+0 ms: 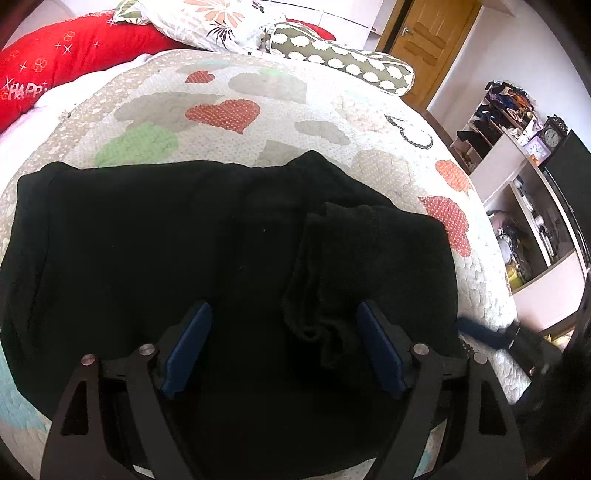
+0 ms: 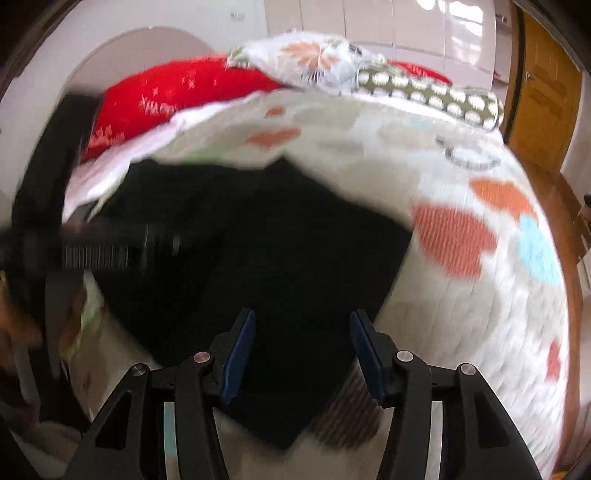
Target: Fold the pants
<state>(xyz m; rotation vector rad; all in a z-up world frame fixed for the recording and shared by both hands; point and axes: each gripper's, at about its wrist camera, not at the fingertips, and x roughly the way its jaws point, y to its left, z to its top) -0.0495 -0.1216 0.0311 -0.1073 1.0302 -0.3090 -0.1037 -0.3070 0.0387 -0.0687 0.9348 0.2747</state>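
Pants (image 1: 207,236), black and already doubled into a broad dark slab, lay across the near part of the bed (image 1: 325,107), on a quilt (image 1: 280,110) patched with hearts and clouds. One bunched fold of the cloth stood up in a ridge toward the bed's right edge. The left claw (image 1: 284,347) hung just above the pants with its blue pads (image 1: 188,347) set wide apart and nothing between them; whether they brushed the fabric I could not tell. The right claw (image 2: 301,354) was over the near right corner of the pants, likewise spread open and holding nothing, though its view was smeared by motion. In that view the other tool crossed the left side as a dark blur.

At the head of the bed a red pillow (image 1: 66,62) sat at the left corner, a flowered pillow (image 1: 207,18) beside it, and a spotted bolster (image 1: 340,59) ran toward the right corner. Beyond the bed's right edge stood shelves (image 1: 517,206) crowded with things, a clock (image 1: 552,134) on top, and a wooden door (image 1: 424,40) in the far wall.
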